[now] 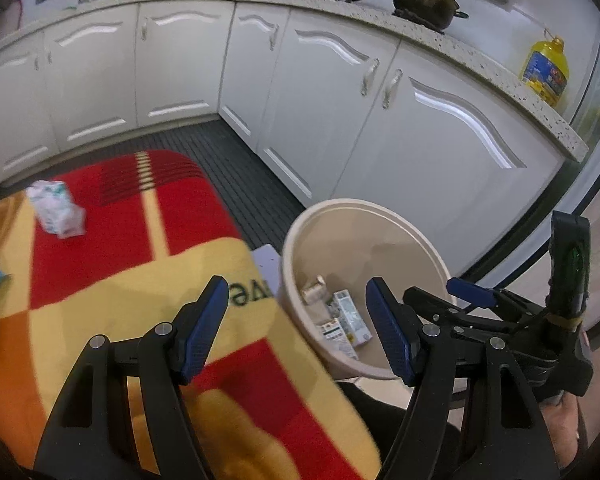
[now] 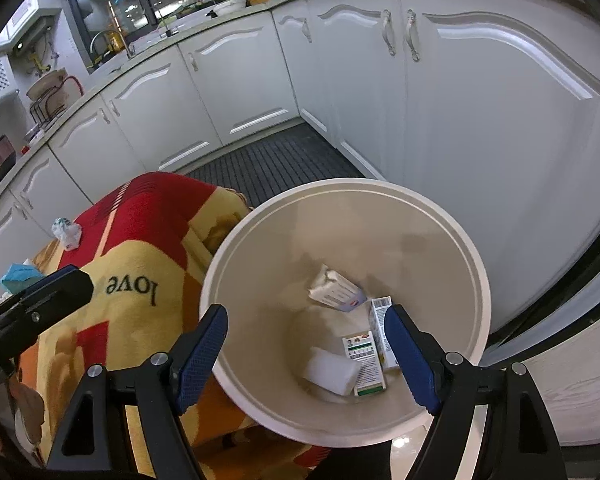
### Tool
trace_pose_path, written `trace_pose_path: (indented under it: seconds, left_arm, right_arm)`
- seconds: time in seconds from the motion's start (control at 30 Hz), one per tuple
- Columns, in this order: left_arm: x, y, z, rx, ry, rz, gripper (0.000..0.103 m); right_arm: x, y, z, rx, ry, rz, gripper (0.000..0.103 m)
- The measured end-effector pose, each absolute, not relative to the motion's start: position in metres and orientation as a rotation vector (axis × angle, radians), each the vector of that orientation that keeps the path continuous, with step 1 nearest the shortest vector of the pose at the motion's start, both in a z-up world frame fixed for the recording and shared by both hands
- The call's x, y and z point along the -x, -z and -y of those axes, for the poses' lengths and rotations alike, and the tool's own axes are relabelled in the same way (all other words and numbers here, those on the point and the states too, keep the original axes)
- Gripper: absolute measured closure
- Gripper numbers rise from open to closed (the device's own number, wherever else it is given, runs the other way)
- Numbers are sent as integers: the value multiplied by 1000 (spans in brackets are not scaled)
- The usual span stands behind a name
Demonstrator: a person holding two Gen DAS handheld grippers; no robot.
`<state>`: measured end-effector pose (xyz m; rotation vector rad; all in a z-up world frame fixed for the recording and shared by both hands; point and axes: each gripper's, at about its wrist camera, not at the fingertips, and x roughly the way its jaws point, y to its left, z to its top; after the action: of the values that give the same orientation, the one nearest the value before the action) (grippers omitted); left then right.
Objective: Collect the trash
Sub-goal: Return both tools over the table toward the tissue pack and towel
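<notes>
A round cream bin (image 2: 452, 248) sits in the middle of the right wrist view, on the floor beside the white kitchen cupboards (image 2: 480, 120). Inside it, at the bottom, lie bits of trash: a small green and white box (image 2: 365, 362), a white wad (image 2: 332, 370), a crinkled silver packet (image 2: 336, 289) and one more carton (image 2: 380, 320).

The right hand-held gripper (image 2: 306, 354) hangs over the bin, low in the frame. Its two blue fingers (image 2: 202, 354) are spread apart and hold nothing.

The left hand-held gripper (image 1: 296, 326) is at the bottom of the left wrist view. It is spread apart too, with nothing in it, over the edge of a red and yellow blanket (image 1: 112, 248).

One crumpled white wrapper (image 1: 56, 210) lies on the blanket, at the left of that frame, well apart from the bin.
</notes>
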<state>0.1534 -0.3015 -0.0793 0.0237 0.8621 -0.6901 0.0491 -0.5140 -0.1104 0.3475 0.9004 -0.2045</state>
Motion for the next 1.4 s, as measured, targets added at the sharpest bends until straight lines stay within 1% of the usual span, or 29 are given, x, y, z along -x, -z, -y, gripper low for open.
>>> trace_pose_path:
  seconds: [0.23,0.4,0.9,1.3,1.4]
  left_arm:
    - [-137,69,270,-57,621,-791,33]
    - [-127,63,243,-48,581,-772,33]
    - [-107,58,148,-4,423,-750,33]
    - [-94,64,100,19,333,-751,33]
    - [-90,67,82,32,323,-768,33]
  right_arm:
    - [-47,97,486,-314,155,-879,25]
    - [-48,84,460,-290,111,-862,24]
    - [-57,70,375,-221,-38,-853,21]
    - [-56,68,333,-182,-118,-857,20]
    - [-56,68,325,-178,-136,-860,18]
